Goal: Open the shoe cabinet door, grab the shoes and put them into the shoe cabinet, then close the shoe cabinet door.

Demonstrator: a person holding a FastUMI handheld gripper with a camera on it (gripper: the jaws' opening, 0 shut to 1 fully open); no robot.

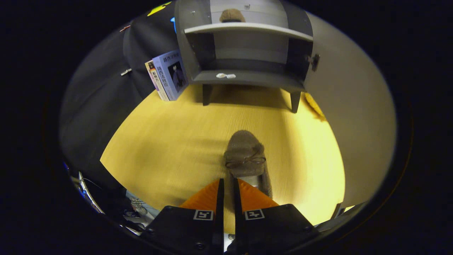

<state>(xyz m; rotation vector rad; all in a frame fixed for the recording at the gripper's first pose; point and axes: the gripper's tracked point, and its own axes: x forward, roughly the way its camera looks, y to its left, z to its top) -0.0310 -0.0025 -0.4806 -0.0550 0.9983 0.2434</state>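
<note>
A brown fuzzy shoe (245, 154) with a small bow points toward the cabinet, just ahead of my fingers. My gripper (228, 182) is shut on the left rim of its heel opening, with only a narrow gap between the fingers. The grey shoe cabinet (247, 78) stands on short legs beyond the shoe, its inside open to me. Its door (354, 124) is swung out wide on the right. A second brown shoe (231, 16) rests on the cabinet's upper shelf (247, 27). The lower compartment holds no shoe.
The yellow wooden tabletop (170, 148) stretches between me and the cabinet. Books (168, 76) lean against the cabinet's left side. A small white object (225, 75) lies on the cabinet's bottom board. A yellow scrap (315, 106) lies by the open door's lower edge.
</note>
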